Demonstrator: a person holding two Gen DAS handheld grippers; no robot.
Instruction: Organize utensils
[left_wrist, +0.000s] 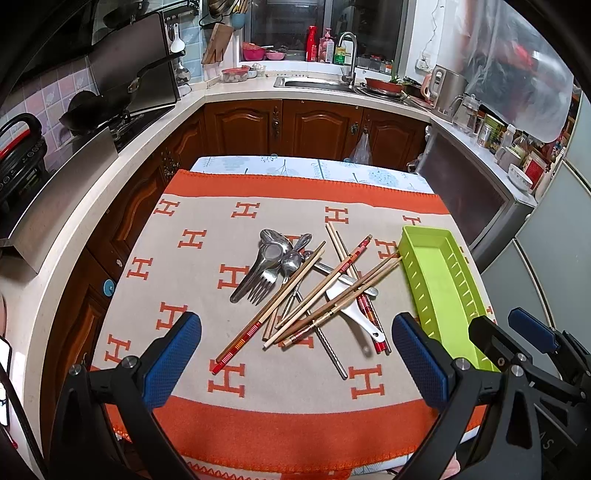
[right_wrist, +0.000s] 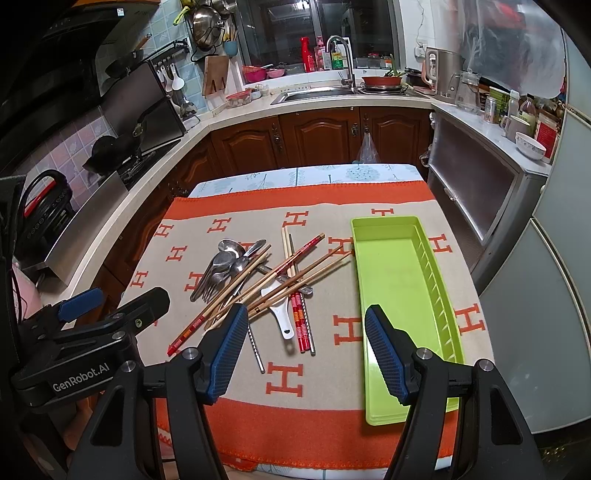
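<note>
A heap of utensils lies mid-table: metal spoons (left_wrist: 275, 251) (right_wrist: 229, 254), a fork (left_wrist: 263, 284), wooden and red-patterned chopsticks (left_wrist: 314, 295) (right_wrist: 280, 280) and a white spoon (left_wrist: 360, 314) (right_wrist: 282, 317). An empty lime-green tray (left_wrist: 439, 280) (right_wrist: 399, 295) lies lengthwise to their right. My left gripper (left_wrist: 295, 354) is open and empty, above the table's near side, short of the heap. My right gripper (right_wrist: 306, 354) is open and empty, between the heap and the tray's near end. Each gripper shows in the other's view, the right one (left_wrist: 517, 332) and the left one (right_wrist: 114, 302).
The table wears an orange and beige cloth (left_wrist: 288, 398) (right_wrist: 295, 413). Kitchen counters with a stove (left_wrist: 122, 122), sink (left_wrist: 317, 81) and brown cabinets (right_wrist: 317, 136) ring the table. A grey cabinet (right_wrist: 476, 188) and fridge (right_wrist: 554, 295) stand on the right.
</note>
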